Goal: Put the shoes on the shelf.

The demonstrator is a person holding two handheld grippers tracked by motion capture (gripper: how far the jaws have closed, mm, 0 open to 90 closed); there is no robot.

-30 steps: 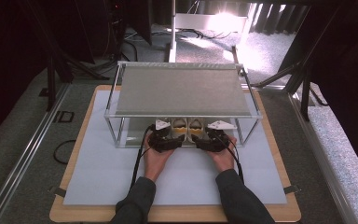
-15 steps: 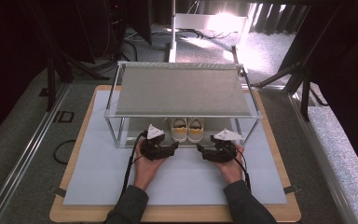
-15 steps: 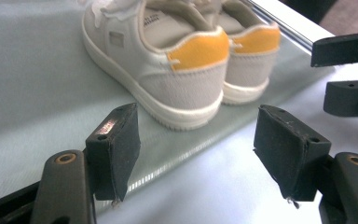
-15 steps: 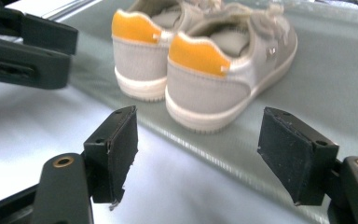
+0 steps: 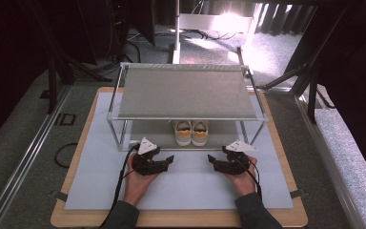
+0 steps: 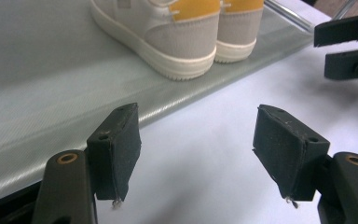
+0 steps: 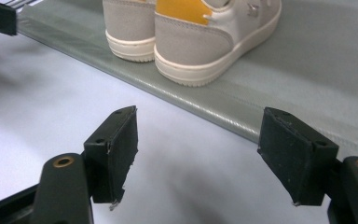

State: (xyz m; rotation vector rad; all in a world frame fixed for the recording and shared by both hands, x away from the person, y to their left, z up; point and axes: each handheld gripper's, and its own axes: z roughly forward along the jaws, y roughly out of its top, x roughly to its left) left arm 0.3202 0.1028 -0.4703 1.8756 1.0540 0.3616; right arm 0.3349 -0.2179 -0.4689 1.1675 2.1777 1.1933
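Both sets of fingers stood spread with nothing between them, the left gripper (image 5: 164, 162) having just narrowed slightly and the right gripper (image 5: 215, 162) facing it across bare bench (image 5: 186, 186). Beyond both, well apart from the fingers, the pair of shoes (image 5: 191, 132) sat side by side on the rack's (image 5: 186, 90) lower shelf, heels outward. The placing step looked finished; next would probably be drawing the hands clear.

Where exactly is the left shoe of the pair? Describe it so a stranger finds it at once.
Start at the metal-framed rack on the pale mat. On its lower shelf stand two white and grey shoes, heels toward the person. The left shoe is the one nearer the left gripper; its twin, the right shoe, touches it.
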